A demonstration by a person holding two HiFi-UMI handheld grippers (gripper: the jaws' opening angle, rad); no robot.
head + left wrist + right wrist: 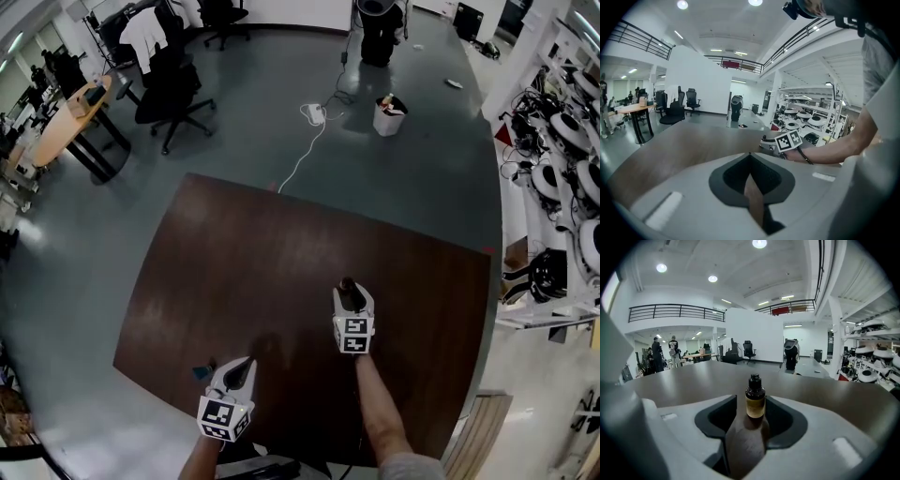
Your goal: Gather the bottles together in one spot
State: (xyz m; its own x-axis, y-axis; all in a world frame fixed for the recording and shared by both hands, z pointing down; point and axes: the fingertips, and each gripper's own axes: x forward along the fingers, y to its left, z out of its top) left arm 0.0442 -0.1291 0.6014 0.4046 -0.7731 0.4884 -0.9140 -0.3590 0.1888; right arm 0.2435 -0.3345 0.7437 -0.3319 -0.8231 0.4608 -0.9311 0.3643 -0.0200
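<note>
Where grey floor [403, 178] spreads, a dark table [244, 272] bears one bottle [755, 399].

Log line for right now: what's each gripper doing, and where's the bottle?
left gripper: shut, empty | right gripper: open around bottle, pads not pressing | bottle: upright on table

A dark brown table [281, 272] stands on a grey floor [403, 178]. Beyond it lie a white power strip [314, 113] with its cable and a white bucket [389, 115]. Black office chairs [173, 94] stand near a round wooden table [67, 117] at the left. Shelves [562, 150] of round white devices line the right side.
</note>
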